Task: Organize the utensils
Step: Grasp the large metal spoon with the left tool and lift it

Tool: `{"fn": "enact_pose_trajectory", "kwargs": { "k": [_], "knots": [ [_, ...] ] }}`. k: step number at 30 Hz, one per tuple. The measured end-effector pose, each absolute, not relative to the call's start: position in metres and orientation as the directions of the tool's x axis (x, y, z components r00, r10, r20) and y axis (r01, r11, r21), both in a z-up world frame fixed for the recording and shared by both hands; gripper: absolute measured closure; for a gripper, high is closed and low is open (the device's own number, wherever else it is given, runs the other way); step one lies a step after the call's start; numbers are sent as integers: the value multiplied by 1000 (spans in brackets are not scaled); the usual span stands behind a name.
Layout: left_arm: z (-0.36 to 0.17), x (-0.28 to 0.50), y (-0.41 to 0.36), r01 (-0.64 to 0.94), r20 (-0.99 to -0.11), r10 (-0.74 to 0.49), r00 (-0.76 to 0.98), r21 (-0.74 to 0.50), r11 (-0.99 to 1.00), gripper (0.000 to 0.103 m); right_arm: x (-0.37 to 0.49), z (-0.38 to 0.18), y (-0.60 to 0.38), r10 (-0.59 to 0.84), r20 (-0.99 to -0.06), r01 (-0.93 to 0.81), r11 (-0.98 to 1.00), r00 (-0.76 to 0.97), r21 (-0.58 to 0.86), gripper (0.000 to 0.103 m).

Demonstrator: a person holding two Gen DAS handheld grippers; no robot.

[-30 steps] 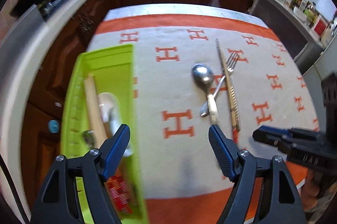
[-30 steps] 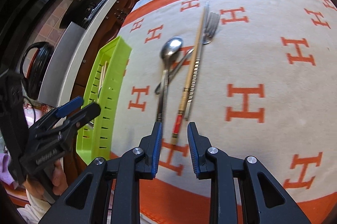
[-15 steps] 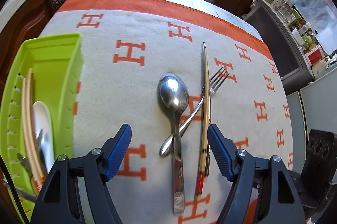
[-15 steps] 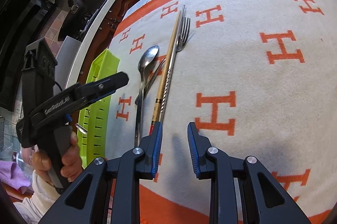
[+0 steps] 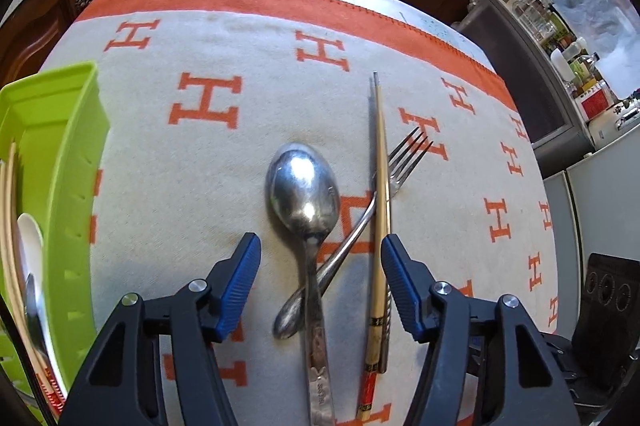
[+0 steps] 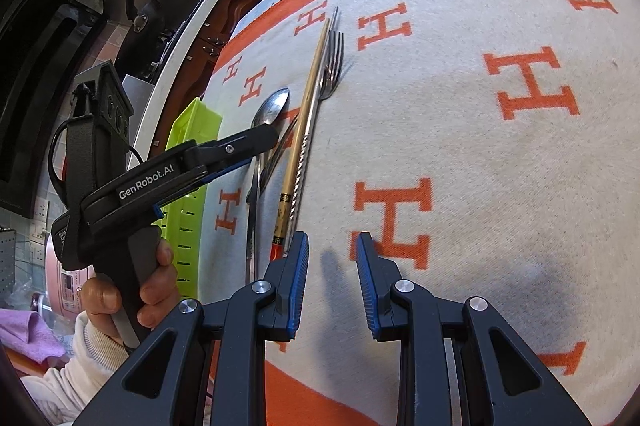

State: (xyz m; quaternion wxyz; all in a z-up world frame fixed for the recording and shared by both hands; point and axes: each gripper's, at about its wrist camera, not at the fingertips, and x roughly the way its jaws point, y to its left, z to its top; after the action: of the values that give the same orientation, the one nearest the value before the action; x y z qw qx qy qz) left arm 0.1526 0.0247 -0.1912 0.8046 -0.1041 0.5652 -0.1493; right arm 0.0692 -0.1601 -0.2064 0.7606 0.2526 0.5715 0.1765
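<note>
Left wrist view has the left claw (image 5: pixel 320 282) down low over the spoon (image 5: pixel 304 185), jaws closing with the spoon neck and fork (image 5: pixel 404 161) handle between them, not touching yet. A second ago it hung by the green tray (image 5: pixel 56 161); now it's swung across to the pile, so looks like the spoon's next. Chopsticks (image 5: pixel 380 193) lie just right of it. Right claw (image 6: pixel 332 282) is narrowly parted, empty, above the blanket (image 6: pixel 460 129) on the counter, barely shifted.
</note>
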Motion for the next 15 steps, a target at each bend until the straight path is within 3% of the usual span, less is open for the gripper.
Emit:
{"fn": "enact_pose_trajectory", "kwargs": {
  "k": [5,9,15],
  "knots": [
    [-193,156,23,126,-862,-395,316,-374,919,65,69,-210,-164,570,-768,25,798,293,602,78],
    [-197,160,26,91,-855,-401,328,-394,915,89,69,-210,-165,574,-764,24,795,296,606,78],
    [-201,162,28,75,-840,-414,352,-415,907,92,68,-211,-166,578,-759,25,791,301,612,78]
  ]
}}
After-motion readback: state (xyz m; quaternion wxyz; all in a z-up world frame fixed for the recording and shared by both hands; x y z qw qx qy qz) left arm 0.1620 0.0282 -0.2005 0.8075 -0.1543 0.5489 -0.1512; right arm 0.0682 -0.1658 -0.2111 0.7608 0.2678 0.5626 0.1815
